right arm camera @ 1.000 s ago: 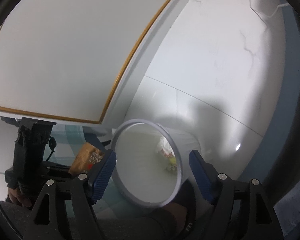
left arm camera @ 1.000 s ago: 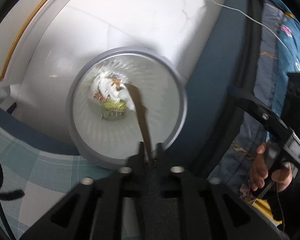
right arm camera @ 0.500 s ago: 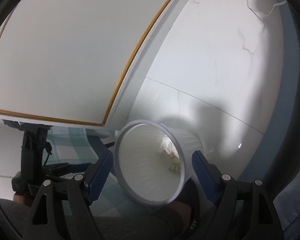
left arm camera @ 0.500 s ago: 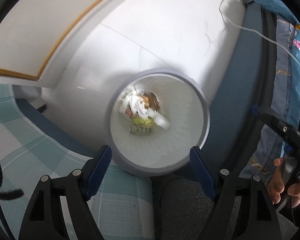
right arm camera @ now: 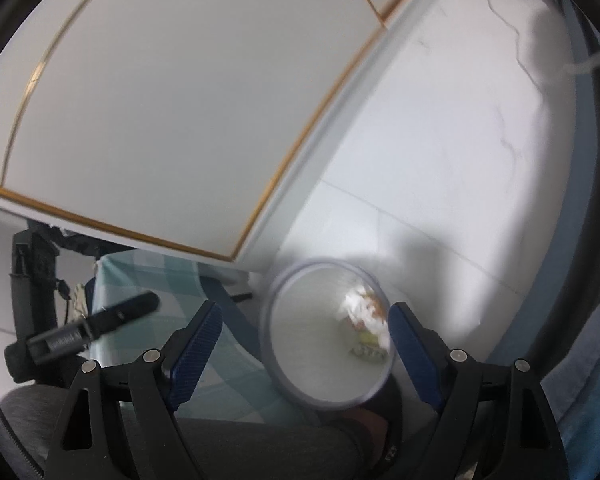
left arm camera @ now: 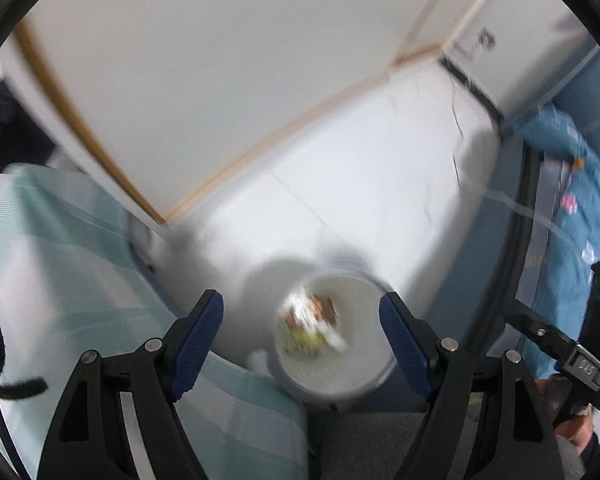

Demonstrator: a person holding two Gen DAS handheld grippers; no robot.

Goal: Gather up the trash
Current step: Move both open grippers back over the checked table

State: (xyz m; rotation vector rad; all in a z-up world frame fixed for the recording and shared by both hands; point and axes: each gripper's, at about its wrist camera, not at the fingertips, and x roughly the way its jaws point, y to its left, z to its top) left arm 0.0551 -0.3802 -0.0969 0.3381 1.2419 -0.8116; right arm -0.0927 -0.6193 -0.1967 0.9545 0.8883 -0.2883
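A white bin [left arm camera: 340, 344] stands on the pale tiled floor [left arm camera: 360, 184], its gray rim ringing a small heap of trash [left arm camera: 312, 322] at the bottom: crumpled white paper, a brown scrap and a yellow-green wrapper, all blurred. The bin sits just beside a bed covered in a teal checked sheet [left arm camera: 60, 264], and near a white cabinet [left arm camera: 204, 80] edged in gold trim.

The left gripper [left arm camera: 301, 330] hangs above the bin, pointing steeply down, its jaws wide apart with nothing between them, the blue pads [left arm camera: 198, 332] clear of the rim. The right gripper [right arm camera: 303, 344] also hangs over the bin [right arm camera: 324, 334] from the other side; its jaws have just been opening and stand wide, empty, with the trash [right arm camera: 364, 322] seen beyond them.

In the right wrist view the left gripper's black body shows at the far left above the sheet [right arm camera: 148, 280]. A blue patterned quilt [left arm camera: 576, 208] lies at the right of the left wrist view.
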